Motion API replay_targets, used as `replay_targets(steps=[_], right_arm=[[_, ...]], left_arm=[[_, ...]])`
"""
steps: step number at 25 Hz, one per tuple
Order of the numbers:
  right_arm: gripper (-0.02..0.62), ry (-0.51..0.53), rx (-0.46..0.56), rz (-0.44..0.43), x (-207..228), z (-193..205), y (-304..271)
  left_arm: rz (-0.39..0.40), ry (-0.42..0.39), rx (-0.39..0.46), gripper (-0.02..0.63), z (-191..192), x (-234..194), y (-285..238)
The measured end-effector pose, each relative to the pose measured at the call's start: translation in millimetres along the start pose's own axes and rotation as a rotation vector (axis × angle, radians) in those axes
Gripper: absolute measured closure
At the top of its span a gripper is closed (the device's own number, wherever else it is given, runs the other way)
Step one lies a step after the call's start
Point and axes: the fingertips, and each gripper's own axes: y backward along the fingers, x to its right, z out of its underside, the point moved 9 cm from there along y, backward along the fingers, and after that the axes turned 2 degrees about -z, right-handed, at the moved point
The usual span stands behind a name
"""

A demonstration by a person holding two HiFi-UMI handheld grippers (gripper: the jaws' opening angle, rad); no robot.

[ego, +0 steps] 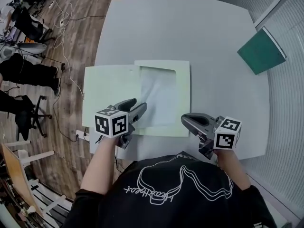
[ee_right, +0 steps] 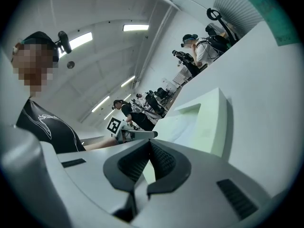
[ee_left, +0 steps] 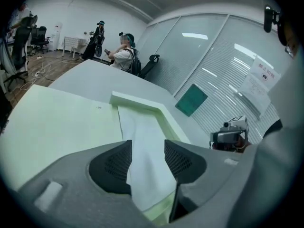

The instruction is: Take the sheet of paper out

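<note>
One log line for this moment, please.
left tongs: open, over near edge of sheet of paper, not gripping | right tongs: shut, empty, by right edge of folder | sheet of paper: inside open folder on table

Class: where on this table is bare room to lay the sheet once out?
Free: the far table beyond the pale green folder; the strip between it and the dark green board. Crowded: near edge, around left gripper and right gripper.

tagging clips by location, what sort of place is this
Most likely an office or lab workroom: a big grey table, glass partition walls with blinds, and office chairs and loose cables on a wood floor. Other people are at the far end.
</note>
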Motion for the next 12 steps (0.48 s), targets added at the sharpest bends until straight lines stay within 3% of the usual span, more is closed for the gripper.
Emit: replay_targets(steps=[7, 12], right_arm=[[0.591, -0.065, 0.049, 0.027, 13.6, 6.9, -1.4], [0.591, -0.087, 0.064, 0.021, 4.7, 15.5, -8.3]], left_arm=[[-0.051, 0.013, -0.126, 0.400, 7.6, -32.7, -37.6], [-0.024, 0.033, -0.175, 0.400, 9.2, -39.3, -50.0]])
